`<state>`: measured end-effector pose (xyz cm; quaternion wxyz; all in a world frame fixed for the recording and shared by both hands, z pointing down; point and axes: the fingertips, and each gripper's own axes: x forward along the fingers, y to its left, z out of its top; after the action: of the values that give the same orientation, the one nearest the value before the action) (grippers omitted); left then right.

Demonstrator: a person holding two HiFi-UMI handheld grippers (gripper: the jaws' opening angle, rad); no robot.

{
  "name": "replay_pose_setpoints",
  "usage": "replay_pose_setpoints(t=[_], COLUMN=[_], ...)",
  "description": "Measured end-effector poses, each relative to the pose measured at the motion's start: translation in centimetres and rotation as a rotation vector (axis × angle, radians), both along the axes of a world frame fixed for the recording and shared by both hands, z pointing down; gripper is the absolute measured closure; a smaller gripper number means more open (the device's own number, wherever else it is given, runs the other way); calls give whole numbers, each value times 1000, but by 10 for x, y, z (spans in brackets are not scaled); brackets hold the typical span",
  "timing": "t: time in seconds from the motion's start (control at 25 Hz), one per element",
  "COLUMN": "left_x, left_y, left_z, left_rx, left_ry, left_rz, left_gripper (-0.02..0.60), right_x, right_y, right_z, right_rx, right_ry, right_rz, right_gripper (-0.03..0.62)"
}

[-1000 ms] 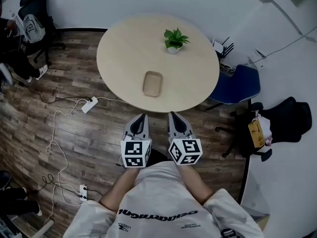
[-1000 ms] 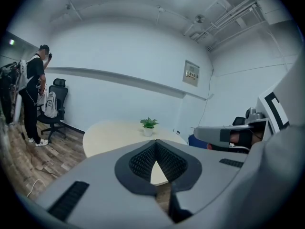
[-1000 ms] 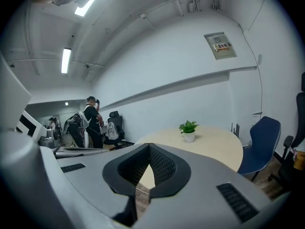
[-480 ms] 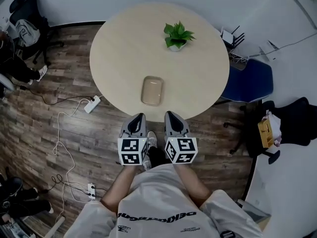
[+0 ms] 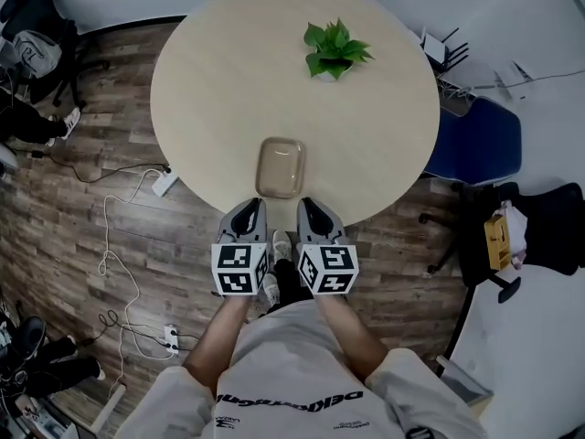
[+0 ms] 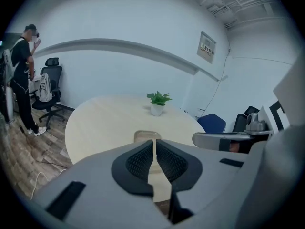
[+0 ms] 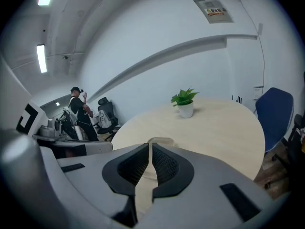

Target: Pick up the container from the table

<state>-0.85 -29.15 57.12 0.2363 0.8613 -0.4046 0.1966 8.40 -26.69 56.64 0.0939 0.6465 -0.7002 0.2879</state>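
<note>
The person's forearms (image 5: pixel 222 332) reach forward and down from a white shirt (image 5: pixel 283 373), side by side and close together. The left gripper (image 5: pixel 250 210) and right gripper (image 5: pixel 313 208) are held level with each other at the table's near edge, each with its marker cube (image 5: pixel 239 268) toward the body and its tip pointing to 12 o'clock. In each gripper view the jaws are pressed almost together, only a thin slit shows between the black ribbed pads (image 6: pixel 143 162), and nothing is between them. A shoe (image 5: pixel 280 245) shows on the wooden floor (image 5: pixel 82 208) between the two grippers. The container (image 5: pixel 280 167), a shallow tan tray with rounded corners, lies flat on the round pale table (image 5: pixel 210 90) just beyond the tips at 12 o'clock, apart from both, with nothing standing between it and them. At about 10 o'clock from the left gripper, a white power strip (image 5: pixel 164 183) and loose cables (image 5: pixel 110 263) lie on the floor. Farther across the table, at 1 o'clock from the container, stands a small potted plant (image 5: pixel 335 51). A blue chair (image 5: pixel 480 140) sits at the table's 3 o'clock, with a black chair (image 5: pixel 539 231) beyond it. In the left gripper view, a person (image 6: pixel 20 75) stands far off at 10 o'clock beside an office chair (image 6: pixel 47 92).
</note>
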Motion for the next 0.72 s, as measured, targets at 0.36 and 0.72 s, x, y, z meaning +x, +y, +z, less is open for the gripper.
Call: replay_pose_setpoints(t=[0.36, 0.72], left_x=[2, 7], left_y=[-37, -64], left_z=[44, 82], left_rx=[-63, -120], left_ry=[-37, -70], left_rz=[-30, -52], left_gripper=[502, 502], right_x=[14, 26], right_y=[-29, -52], right_z=[48, 84], right_rx=[-78, -146], right_ry=[-26, -36], right_rz=[32, 49], right_gripper=[493, 491])
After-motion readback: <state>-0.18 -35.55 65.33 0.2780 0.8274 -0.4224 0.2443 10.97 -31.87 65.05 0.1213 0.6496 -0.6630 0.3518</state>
